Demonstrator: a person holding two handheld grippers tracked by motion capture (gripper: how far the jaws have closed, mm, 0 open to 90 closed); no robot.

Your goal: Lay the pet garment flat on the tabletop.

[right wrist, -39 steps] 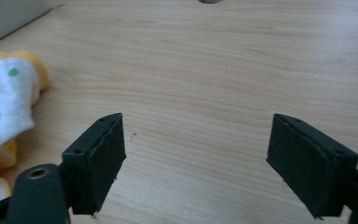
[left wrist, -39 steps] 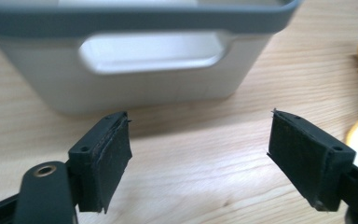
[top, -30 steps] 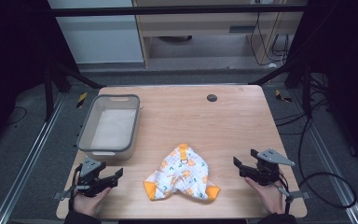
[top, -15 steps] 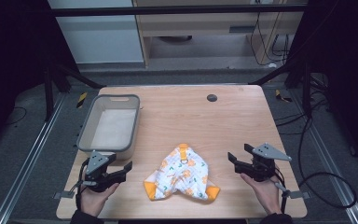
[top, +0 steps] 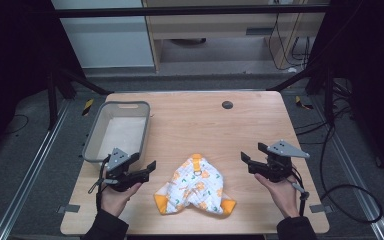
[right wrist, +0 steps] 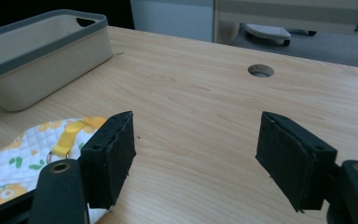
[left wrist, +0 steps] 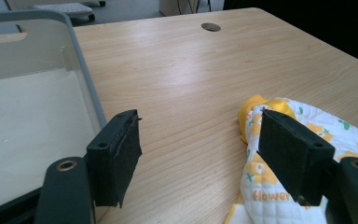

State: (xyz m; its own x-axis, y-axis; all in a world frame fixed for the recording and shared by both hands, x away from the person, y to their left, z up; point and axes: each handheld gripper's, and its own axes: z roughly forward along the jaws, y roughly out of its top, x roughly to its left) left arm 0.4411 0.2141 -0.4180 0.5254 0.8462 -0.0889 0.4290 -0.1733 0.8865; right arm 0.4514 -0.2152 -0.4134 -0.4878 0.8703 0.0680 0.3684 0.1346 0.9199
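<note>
Both hands have moved inward toward the white quilted cloth with orange flower print [top: 195,186]: left tongs [top: 146,169] at nine o'clock, right tongs [top: 248,161] at three o'clock. Both sets gape empty, slightly narrowed; grasp judged imminent.

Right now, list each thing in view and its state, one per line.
Quilted cloth: crumpled, lying on the table, untouched.
Grey bin: upright, empty.
Left gripper: open, nothing between the jaws.
Right gripper: open, nothing between the jaws.

There was one quilted cloth [top: 195,186], one grey bin [top: 117,131], and two grippers on the table [top: 190,125].
</note>
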